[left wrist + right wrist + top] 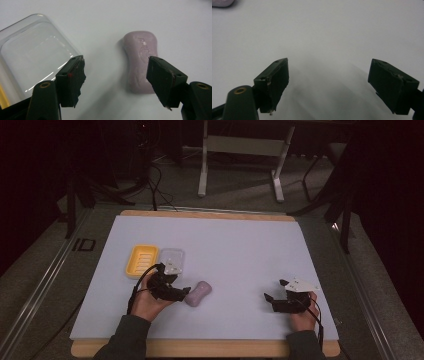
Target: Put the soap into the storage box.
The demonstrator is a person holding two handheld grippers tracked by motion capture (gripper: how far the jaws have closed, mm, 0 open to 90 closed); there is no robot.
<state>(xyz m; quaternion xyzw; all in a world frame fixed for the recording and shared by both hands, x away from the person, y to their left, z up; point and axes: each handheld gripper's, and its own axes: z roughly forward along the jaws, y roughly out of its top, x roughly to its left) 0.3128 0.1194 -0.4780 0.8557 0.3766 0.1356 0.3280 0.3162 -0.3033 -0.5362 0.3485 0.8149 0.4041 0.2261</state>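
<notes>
The white surface (240,255) carries a yellow dish (141,260) at 10 o'clock, with a clear lid (172,259) touching its right side. The left hand-held gripper (181,293), jaws apart, is just beside the purple soap (198,293). The right hand-held gripper (275,290), at 4 o'clock, is also spread and empty.

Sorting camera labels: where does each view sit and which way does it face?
High view: above the person's side, looking forward and down on the table; forearms, both hands show.
Left gripper view: on the left gripper, facing the soap and clear lid; open jaws.
Right gripper view: on the right gripper, facing bare table; open jaws.
All three share the soap.
</notes>
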